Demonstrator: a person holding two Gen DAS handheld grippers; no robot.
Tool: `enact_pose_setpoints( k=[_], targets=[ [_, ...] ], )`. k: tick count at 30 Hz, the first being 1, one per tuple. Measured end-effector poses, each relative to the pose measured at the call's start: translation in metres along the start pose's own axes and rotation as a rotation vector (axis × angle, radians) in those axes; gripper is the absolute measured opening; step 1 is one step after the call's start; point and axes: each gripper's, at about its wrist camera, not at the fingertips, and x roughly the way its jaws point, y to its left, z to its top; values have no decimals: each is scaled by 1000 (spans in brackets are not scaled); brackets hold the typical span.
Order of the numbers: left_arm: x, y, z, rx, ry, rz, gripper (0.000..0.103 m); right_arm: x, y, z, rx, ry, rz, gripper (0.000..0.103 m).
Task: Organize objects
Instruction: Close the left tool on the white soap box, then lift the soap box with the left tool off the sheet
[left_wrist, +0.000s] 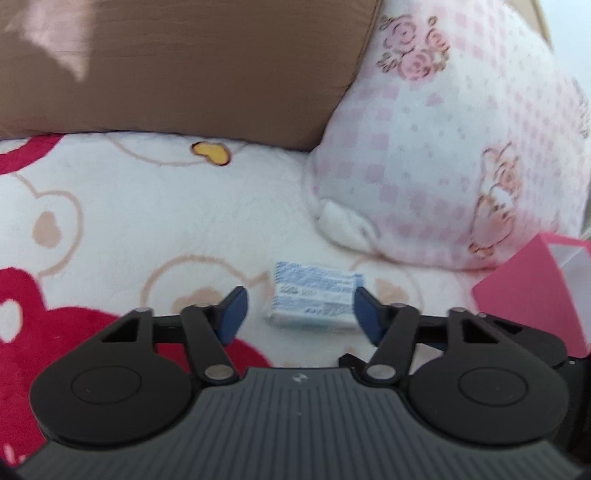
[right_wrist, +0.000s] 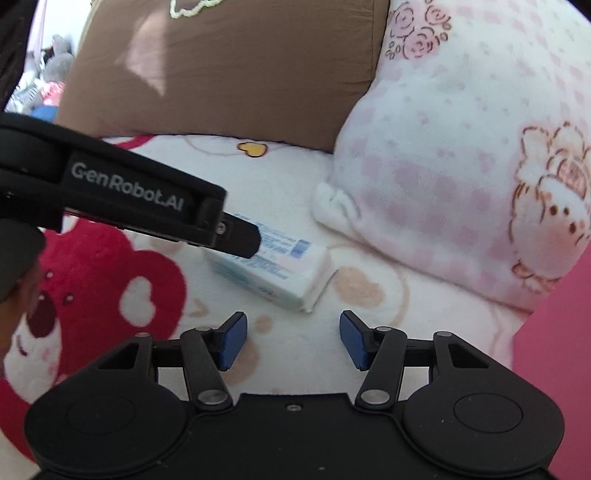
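Fleecy white blanket (left_wrist: 155, 206), printed with red and beige bears, spreads under both claws. Beyond the claws, a brown cushion (left_wrist: 192, 66) leans at the back, and to its right a pink-checked pillow (left_wrist: 443, 147) with rose prints bulges forward, its lower edge resting on the blanket. A pink box (left_wrist: 532, 291) sits at the far right of the left claw, just beside the pillow.

The left claw (left_wrist: 299, 314) is low over the blanket with a small white-and-blue packet (left_wrist: 314, 299) lying between its blue pads (left_wrist: 232, 314). The right pad looks to touch the packet's end, while a gap shows between the left pad and the packet, so the claw is released, not yet clamped on it. From the right wrist view the left claw reaches in from the left, its tip over the packet's far end.

The right claw (right_wrist: 293, 339) hovers just short of the packet, released, with only blanket between its pads. The packet lies flat, angled, just ahead of it and near the pillow's lower corner.
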Motion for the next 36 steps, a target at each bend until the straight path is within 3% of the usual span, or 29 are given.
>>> enact_pose_setpoints(
  k=[5,8,11,12,14,21,25,28,36],
  targets=[
    [10,-3,-1,-3,9,21,57,11,-1,4,-41,1,18,59],
    [14,7,1,-75,39,53,57,17,-2,5,-20,-4,18,61],
    [12,15,1,-118,12,8,57,16,-4,6,3,-13,28,61],
    [11,14,2,-116,2,16,54,17,-4,7,-6,-17,31,61],
    [13,11,4,-95,-4,14,37,16,-5,7,-11,-27,48,61],
    [19,9,6,-104,61,-6,34,14,-10,15,19,3,66,45],
    [12,15,6,-187,123,-8,33,13,-8,18,12,19,92,44],
    [-2,8,1,-171,107,18,33,5,0,14,-8,21,110,45],
    [-14,10,-27,-287,171,-5,33,-15,2,0,-7,78,138,49]
  ],
)
